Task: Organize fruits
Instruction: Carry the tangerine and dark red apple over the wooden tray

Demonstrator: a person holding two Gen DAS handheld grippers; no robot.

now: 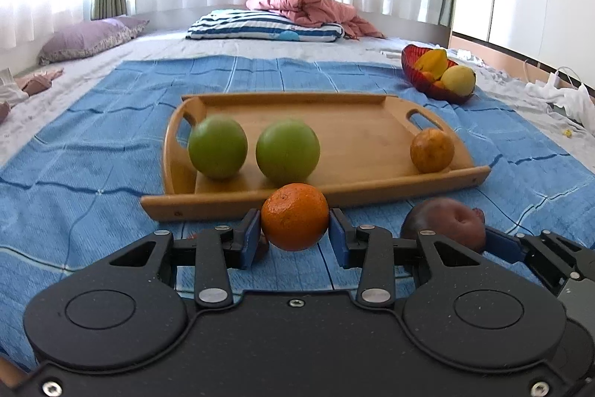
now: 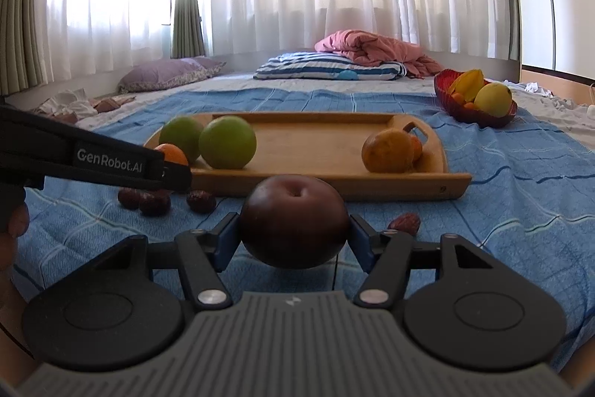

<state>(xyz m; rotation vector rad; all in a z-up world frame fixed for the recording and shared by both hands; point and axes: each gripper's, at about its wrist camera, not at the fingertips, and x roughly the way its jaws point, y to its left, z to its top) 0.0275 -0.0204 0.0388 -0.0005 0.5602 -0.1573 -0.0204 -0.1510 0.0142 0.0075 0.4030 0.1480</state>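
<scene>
Now | left hand-held gripper (image 1: 294,236) clamps orange (image 1: 294,216) | right hand-held gripper (image 2: 293,240) clamps dark apple (image 2: 293,220)

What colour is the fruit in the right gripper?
Dark reddish-brown, almost maroon. The fruit shows best in the right wrist view, held in the right gripper.

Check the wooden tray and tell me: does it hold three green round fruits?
No, the wooden tray holds only two green round fruits.

3 fruits on the tray (image 1: 334,121) — bowl (image 1: 412,69) behind, right.
</scene>
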